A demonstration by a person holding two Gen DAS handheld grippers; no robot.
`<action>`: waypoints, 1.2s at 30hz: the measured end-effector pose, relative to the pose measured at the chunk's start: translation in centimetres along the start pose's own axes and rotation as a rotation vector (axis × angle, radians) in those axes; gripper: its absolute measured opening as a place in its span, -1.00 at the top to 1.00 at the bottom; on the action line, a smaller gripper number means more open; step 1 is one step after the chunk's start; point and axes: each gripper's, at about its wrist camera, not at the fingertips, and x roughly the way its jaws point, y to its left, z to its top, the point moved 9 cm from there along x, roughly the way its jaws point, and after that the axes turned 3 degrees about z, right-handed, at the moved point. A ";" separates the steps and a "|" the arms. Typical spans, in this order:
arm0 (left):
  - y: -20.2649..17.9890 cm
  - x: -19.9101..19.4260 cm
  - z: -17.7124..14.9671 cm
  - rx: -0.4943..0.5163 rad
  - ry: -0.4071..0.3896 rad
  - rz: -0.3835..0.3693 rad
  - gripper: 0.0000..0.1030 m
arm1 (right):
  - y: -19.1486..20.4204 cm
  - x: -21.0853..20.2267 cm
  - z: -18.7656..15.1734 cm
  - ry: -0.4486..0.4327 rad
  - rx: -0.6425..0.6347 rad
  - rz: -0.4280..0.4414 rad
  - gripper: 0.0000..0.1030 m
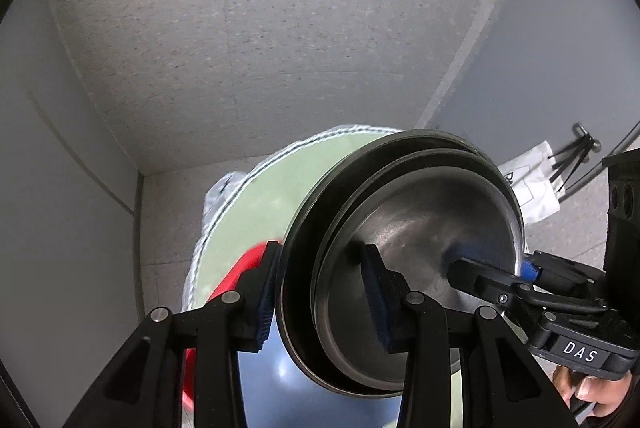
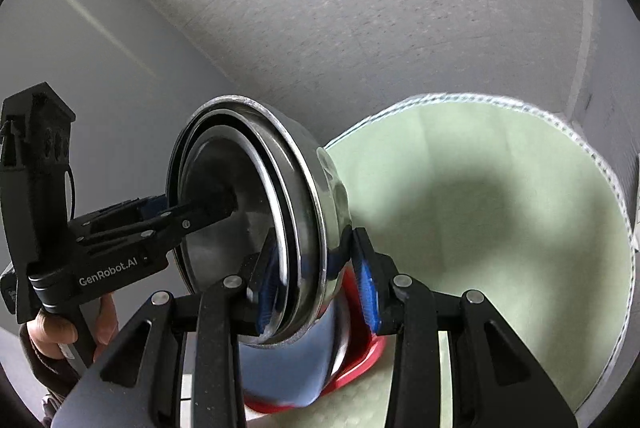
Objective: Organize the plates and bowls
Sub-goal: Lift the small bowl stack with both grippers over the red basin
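A stack of nested steel bowls (image 1: pixel 420 228) is held on edge between both grippers, above a round pale green mat (image 1: pixel 280 187). My left gripper (image 1: pixel 320 288) is shut on the stack's rim, one finger inside, one outside. My right gripper (image 2: pixel 316 284) is shut on the opposite rim of the same stack (image 2: pixel 256 195). The right gripper also shows in the left wrist view (image 1: pixel 500 276), and the left gripper in the right wrist view (image 2: pixel 192 211). A blue bowl (image 2: pixel 288 360) sits on a red plate (image 2: pixel 360 364) right below the stack.
The green mat (image 2: pixel 500 228) has a white stitched border and lies over a speckled grey floor (image 1: pixel 240 27). Grey walls (image 1: pixel 40 147) stand to the left. A white paper bag (image 1: pixel 532 183) and a black tripod (image 1: pixel 576 155) are on the floor at right.
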 end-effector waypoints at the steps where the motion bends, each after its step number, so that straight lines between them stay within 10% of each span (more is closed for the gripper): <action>1: 0.7 -0.7 -1.3 -0.008 0.002 0.002 0.29 | 0.8 0.3 -0.9 0.013 -0.008 0.003 0.32; 13: 6.1 -0.2 -11.5 -0.120 0.112 -0.004 0.28 | 3.7 5.6 -9.0 0.163 -0.029 -0.028 0.32; 36: 6.6 6.6 -12.4 -0.186 0.189 -0.019 0.19 | 2.7 8.8 -10.1 0.188 -0.048 -0.127 0.28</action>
